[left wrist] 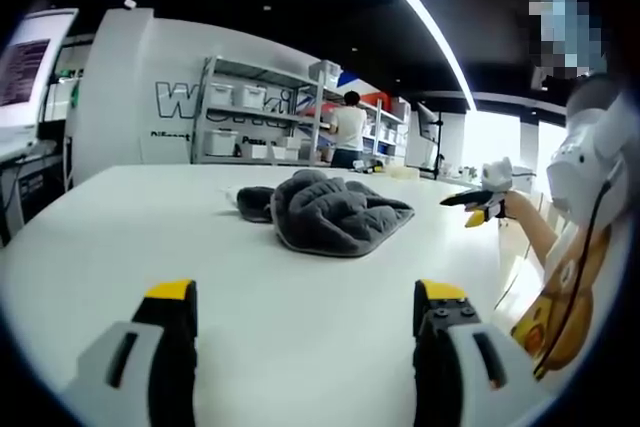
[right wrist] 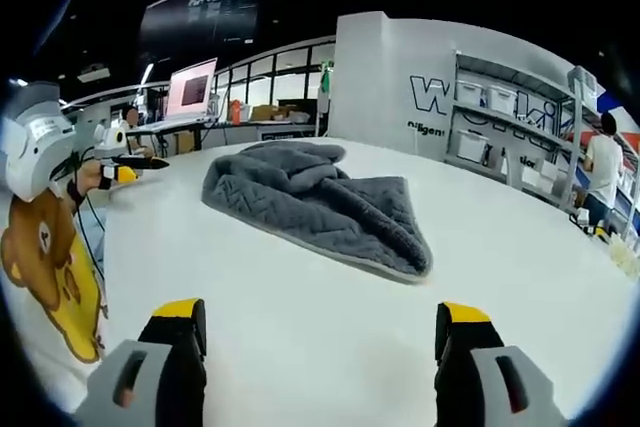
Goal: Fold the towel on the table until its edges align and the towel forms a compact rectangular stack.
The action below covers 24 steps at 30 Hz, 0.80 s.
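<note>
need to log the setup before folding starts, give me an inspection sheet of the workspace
Surface: wide white table, bare around the work.
Job's things: thick grey quilted towel, crumpled in a loose heap near the table's middle, not folded.
Clutter: small items at the table's far edge in the left gripper view, too small to name.
Grippers: left gripper and right gripper, black jaws with yellow tips, both open over bare table, short of the towel and holding nothing.
Cables: black cable on the person's front.
Surroundings: grey metal shelving with white bins, pink-lit monitor on a desk, a person standing at the shelves.
</note>
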Motion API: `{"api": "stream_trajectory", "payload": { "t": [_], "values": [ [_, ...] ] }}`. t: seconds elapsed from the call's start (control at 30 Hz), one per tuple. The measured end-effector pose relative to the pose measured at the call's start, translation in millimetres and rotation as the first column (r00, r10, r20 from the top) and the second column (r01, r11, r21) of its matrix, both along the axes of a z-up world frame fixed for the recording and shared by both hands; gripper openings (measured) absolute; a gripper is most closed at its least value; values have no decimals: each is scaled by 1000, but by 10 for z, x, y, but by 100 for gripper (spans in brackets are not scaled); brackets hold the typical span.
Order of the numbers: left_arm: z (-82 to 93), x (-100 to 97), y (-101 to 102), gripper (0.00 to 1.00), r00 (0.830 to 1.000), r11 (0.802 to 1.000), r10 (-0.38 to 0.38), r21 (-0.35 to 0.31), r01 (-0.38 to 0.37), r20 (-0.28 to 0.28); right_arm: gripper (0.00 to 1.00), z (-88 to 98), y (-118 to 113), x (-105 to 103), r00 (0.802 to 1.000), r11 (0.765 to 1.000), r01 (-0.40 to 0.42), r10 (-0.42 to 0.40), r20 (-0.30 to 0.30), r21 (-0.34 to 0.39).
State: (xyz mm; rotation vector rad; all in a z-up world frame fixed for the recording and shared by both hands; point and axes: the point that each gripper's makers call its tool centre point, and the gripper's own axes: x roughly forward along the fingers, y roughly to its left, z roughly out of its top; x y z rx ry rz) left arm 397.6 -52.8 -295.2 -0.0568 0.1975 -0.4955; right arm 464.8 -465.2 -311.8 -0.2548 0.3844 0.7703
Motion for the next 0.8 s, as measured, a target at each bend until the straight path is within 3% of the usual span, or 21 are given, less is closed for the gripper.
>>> {"api": "stream_trajectory", "payload": {
  "t": [0.53, 0.8],
  "values": [
    [34, 57, 58, 94, 1000, 999, -2, 37, 3, -6, 99, 6, 41, -55, 1000, 1000, -18, 18, -8, 18],
    [251, 301, 185, 94, 999, 981, -37, 191, 34, 10, 99, 21, 36, -73, 1000, 999, -26, 26, -2, 32]
  ]
}}
